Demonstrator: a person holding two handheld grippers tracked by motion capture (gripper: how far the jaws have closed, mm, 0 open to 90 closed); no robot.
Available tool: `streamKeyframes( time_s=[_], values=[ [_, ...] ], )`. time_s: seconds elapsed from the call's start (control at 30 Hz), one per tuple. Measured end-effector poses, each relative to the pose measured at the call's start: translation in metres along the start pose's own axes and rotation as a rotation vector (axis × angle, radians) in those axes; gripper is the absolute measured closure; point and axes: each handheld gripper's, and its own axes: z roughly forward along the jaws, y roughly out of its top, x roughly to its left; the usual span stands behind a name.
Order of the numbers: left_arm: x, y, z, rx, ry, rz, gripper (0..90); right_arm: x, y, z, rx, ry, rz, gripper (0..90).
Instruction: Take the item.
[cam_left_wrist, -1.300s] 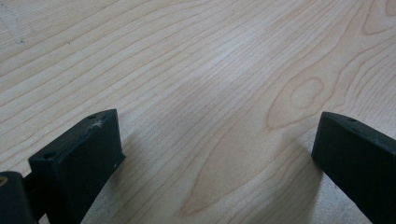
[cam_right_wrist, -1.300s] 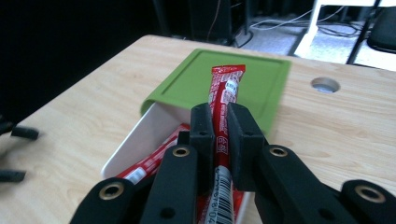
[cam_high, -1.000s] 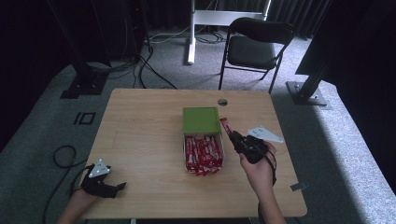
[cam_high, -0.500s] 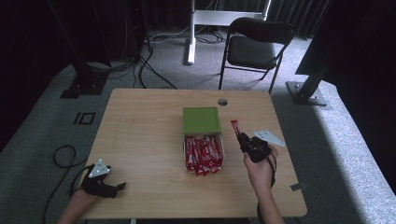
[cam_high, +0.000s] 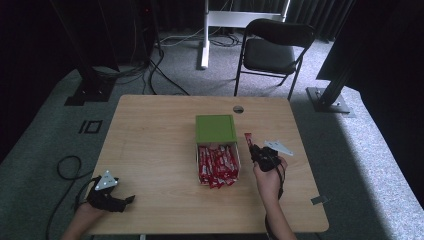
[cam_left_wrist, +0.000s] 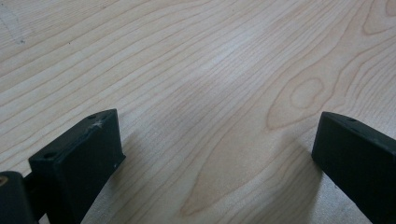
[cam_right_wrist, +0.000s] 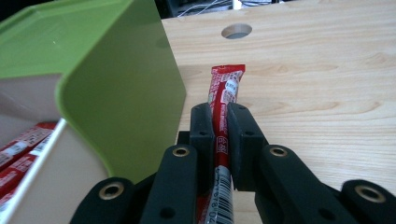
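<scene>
1. In the lower left of the high view, the left tool (cam_high: 111, 192) rests low on the bench (cam_high: 150, 145) near its front edge, held by a hand. In the left gripper view its jaws stand wide apart with nothing but bare wood grain between them.
2. In the lower right of the high view, the right hand (cam_high: 268, 179) holds the right tool (cam_high: 254, 149) just right of the box. In the right gripper view this tool (cam_right_wrist: 220, 126) is clamped narrow on a red packet (cam_right_wrist: 225, 91), a long thin stick that runs forward between the jaws, its crimped far end sticking out well past the tips.
3. The packet looks light and soft: a thin film sachet that would bend or crease easily and could slide in a loose grip. The jaws take it across its width at about mid-length, which seems a sound place, since the crimped ends are flat and flimsy.
4. At the centre of the high view sits the box (cam_high: 218, 162), an open tray packed with more red packets (cam_high: 216, 161) lying lengthwise. Its green lid (cam_high: 215, 128) is flipped back on the far side, and looms at the left of the right gripper view.
5. Farther on, a round hole (cam_high: 238, 109) pierces the bench near its far edge.
6. Beyond the bench, in the upper right of the high view, a black folding chair (cam_high: 272, 50) stands on grey carpet.
</scene>
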Motion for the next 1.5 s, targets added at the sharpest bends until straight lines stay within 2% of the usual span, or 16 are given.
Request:
streamKeyframes(
  time_s=[0.47,0.77,0.8,0.9,1.03,1.17,1.37,1.5],
  values=[
    [0.0,0.0,0.0,0.0,0.0,-0.001,2.6,-0.006,-0.019,0.03,0.084,-0.036,0.021,81.8],
    [0.0,0.0,0.0,0.0,0.0,-0.001,2.6,-0.008,-0.025,0.041,0.14,-0.042,0.025,81.8],
    [0.0,0.0,0.0,0.0,0.0,0.0,2.5,-0.008,-0.025,0.042,0.149,-0.046,0.014,81.8],
    [0.0,0.0,0.0,0.0,0.0,0.0,2.6,-0.01,-0.027,0.044,0.168,-0.037,0.028,81.8],
    [0.0,0.0,0.0,0.0,0.0,0.0,2.6,-0.011,-0.028,0.045,0.179,-0.026,0.034,80.6],
    [0.0,0.0,0.0,0.0,0.0,0.0,2.6,-0.012,-0.026,0.044,0.187,-0.017,0.038,74.5],
    [0.0,0.0,0.0,0.0,0.0,0.0,2.6,-0.015,-0.017,0.035,0.161,-0.008,0.031,66.9],
    [0.0,0.0,0.0,0.0,0.0,0.0,2.6,-0.017,-0.013,0.028,0.148,0.014,0.009,63.2]
  ],
)
